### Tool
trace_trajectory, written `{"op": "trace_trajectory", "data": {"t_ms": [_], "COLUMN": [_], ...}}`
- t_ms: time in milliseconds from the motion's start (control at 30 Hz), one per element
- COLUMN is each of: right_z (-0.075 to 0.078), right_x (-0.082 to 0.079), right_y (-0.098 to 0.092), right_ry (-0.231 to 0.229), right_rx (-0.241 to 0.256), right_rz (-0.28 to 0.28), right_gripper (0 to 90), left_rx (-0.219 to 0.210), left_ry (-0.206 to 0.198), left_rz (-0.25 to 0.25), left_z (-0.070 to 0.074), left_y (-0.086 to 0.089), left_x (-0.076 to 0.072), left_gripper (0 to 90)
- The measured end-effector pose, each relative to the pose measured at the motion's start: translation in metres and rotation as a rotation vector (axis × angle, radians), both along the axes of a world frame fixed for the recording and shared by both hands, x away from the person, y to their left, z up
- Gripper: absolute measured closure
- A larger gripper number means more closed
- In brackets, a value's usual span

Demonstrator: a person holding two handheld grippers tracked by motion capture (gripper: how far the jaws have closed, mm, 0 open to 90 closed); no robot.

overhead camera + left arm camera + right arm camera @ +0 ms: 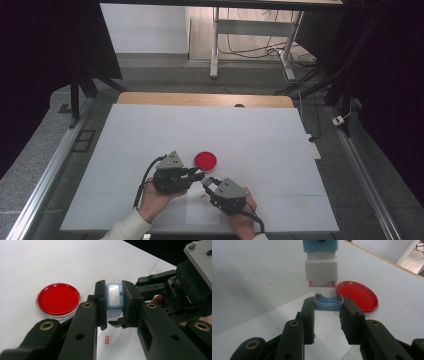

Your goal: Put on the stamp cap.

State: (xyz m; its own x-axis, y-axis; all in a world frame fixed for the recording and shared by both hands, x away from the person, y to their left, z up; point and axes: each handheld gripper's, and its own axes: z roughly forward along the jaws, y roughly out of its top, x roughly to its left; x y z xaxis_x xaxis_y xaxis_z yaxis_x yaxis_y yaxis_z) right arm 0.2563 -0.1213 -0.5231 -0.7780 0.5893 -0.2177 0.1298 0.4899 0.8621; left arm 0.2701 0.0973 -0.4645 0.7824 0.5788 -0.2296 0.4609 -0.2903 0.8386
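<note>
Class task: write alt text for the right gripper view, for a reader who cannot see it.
The right gripper clamps a small blue cap between its two black jaws, just below a white-and-blue stamp body hanging above it, apart from the cap. A red round dish lies beyond on the white table.

Setting: laboratory or recording workroom, not a home. Landmark: white-covered table (150, 135) with a wooden edge (205, 99) at its far side. Flanking the table left and right: metal rails (45, 175) on grey carpeted floor. Beyond the table's far edge: a metal-legged stand (216, 45) with loose cables (250, 47) beneath. To either side behind the table: black curtains (45, 40). Near the table's right edge: a white power strip (313, 148).
</note>
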Motion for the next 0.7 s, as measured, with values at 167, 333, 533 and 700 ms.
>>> {"op": "trace_trajectory", "data": {"t_ms": [167, 333, 533, 700], "right_z": [0.0004, 0.0003, 0.0001, 0.0001], "right_x": [-0.0005, -0.0007, -0.0018, -0.0037], "right_y": [-0.0005, -0.0011, -0.0005, 0.0008], "right_ry": [-0.007, -0.014, -0.020, -0.041], "right_rx": [0.004, 0.009, 0.011, -0.001], "right_rz": [-0.005, -0.013, -0.013, -0.012], "right_gripper": [65.1, 65.1, 65.1, 65.1], "left_rx": [0.000, 0.001, -0.005, -0.004], "left_ry": [-0.003, -0.001, 0.005, 0.003], "left_rz": [0.003, 0.006, 0.003, 0.007], "left_z": [-0.0005, -0.0017, -0.0044, -0.0053], "left_y": [-0.0009, -0.0024, -0.0054, -0.0069], "left_x": [0.0003, 0.0007, 0.0013, 0.0016], "left_gripper": [75.3, 75.3, 75.3, 75.4]}}
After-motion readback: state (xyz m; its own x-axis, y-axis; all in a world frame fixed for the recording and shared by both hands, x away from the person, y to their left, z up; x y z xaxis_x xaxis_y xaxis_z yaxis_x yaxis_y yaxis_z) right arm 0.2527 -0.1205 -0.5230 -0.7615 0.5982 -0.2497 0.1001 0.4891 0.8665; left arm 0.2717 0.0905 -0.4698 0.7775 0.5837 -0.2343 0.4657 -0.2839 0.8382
